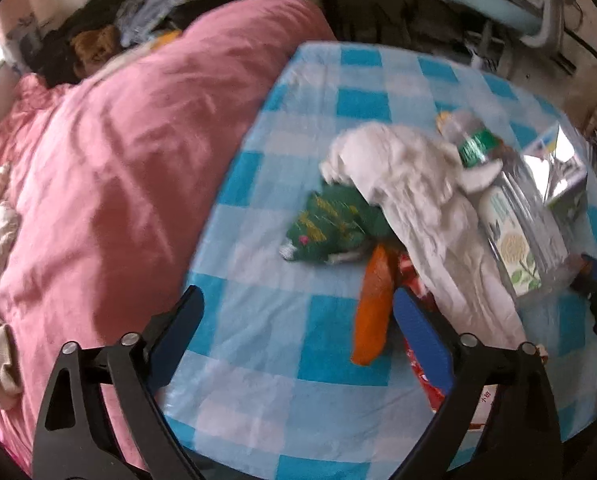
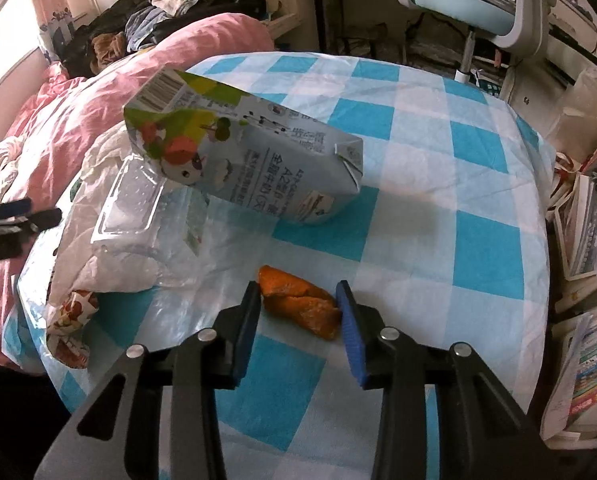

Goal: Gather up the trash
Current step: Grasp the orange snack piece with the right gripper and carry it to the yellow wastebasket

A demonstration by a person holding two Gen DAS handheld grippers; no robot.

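Orange peel (image 2: 298, 306) between right hand-held gripper (image 2: 298, 300) pads

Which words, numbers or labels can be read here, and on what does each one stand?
"A2": milk carton.
"全脂牛奶": same carton.
Carton's barcode digits: too small.
Green bottle label: blurred.
Stacked papers: too small.

Readable text from my right wrist view: milk carton (image 2: 250, 152) lying tilted on the blue-checked sheet carries upside-down Chinese print, "A2" and "全脂牛奶" legible, plus a barcode on its end panel with digits too small to read. From my left wrist view: the green bottle label (image 1: 476, 148), the green snack wrapper (image 1: 334, 224) with yellow marks and the floral white carton (image 1: 512, 240) are too blurred to read.
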